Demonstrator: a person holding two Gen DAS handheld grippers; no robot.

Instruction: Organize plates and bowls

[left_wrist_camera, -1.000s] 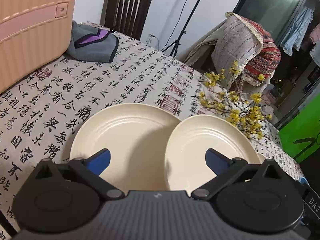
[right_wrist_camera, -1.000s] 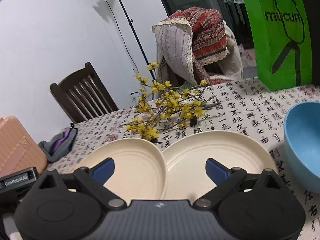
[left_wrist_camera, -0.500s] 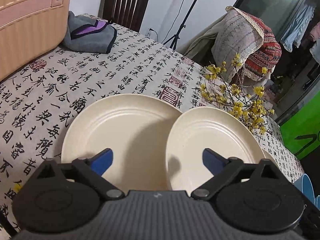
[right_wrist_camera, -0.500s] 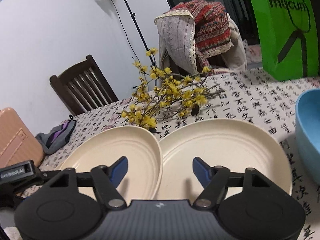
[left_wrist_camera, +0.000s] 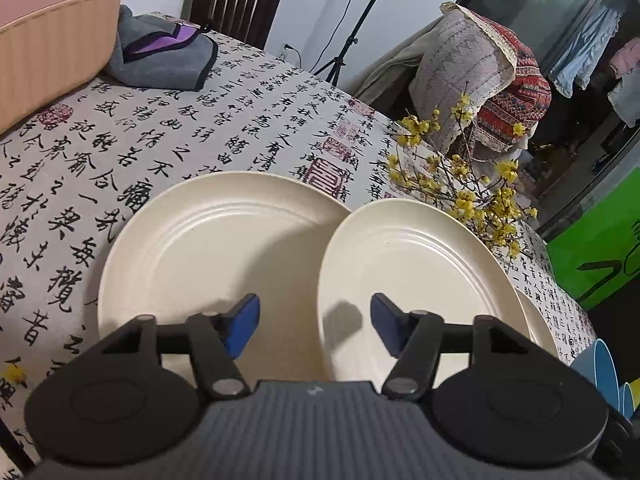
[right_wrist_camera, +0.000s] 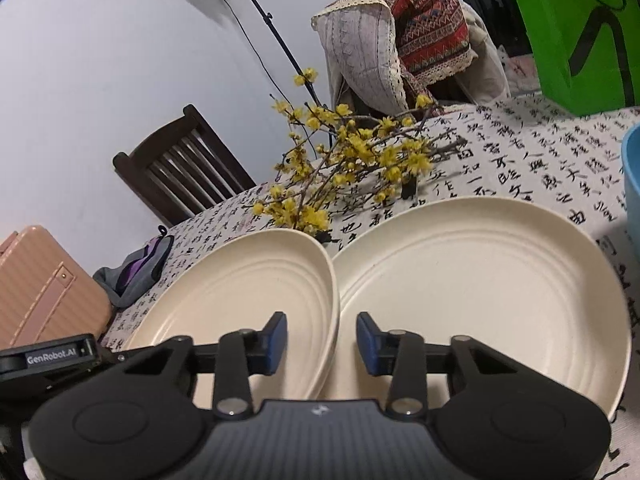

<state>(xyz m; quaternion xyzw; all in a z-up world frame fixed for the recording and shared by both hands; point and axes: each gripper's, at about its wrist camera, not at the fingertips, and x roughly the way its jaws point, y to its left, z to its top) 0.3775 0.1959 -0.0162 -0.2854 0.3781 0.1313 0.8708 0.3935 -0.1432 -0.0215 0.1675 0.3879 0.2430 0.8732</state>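
A: Plates?
B: Left plate (left_wrist_camera: 192,248) and right plate (left_wrist_camera: 416,276) on the tablecloth (left_wrist_camera: 168,136), rims overlapping, right over left. Blue bowl (right_wrist_camera: 632,184) just right of them.
A: Grippers?
B: Left gripper (left_wrist_camera: 316,320) closing, the overlapping rims between its jaws, pads clear. Right gripper (right_wrist_camera: 322,338) closing astride the same rims; contact hard to judge, looks like none yet.

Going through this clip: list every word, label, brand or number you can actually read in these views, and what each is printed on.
"GenRobot.AI": white letters on the black device at the left edge of the right wrist view.
Tablecloth: printed all over with black brush calligraphy and red seal stamps; I cannot transcribe these reliably.
Green bag: black marks, cut off by the frame; no word readable now.
Plates, bowl, suitcase: no text visible.
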